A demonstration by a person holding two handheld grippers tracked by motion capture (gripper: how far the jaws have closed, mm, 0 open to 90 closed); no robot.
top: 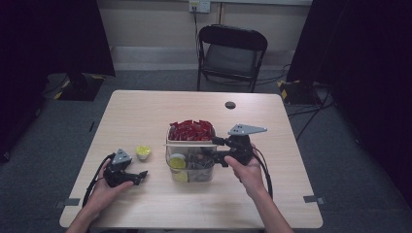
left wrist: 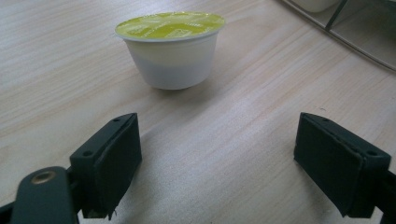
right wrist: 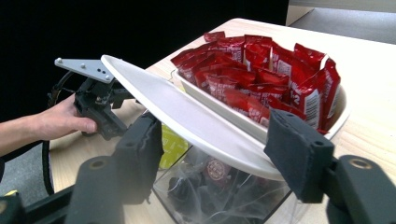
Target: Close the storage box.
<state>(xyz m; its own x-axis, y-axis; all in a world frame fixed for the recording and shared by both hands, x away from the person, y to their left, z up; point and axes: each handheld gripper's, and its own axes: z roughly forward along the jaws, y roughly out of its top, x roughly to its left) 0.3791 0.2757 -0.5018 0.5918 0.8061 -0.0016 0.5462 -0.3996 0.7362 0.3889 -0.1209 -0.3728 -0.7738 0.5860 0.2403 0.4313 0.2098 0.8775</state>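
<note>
**Lid up, one cup left on the table**

My right gripper [right wrist: 219, 154] is at the box [top: 190, 162] in the middle of the high view, jaws spread on either side of its raised white lid [right wrist: 187, 119]; I cannot tell whether they touch it. Yellow-topped cups already sit in the near compartment, red packets [right wrist: 261, 70] in the far tray. One cup [left wrist: 170, 49] stands upright on the table [left wrist: 56, 60], upper centre of the left gripper view, just ahead of my left gripper [left wrist: 217, 163], whose jaws are wide apart and empty. I judge grasping and dropping it in remain.
</note>
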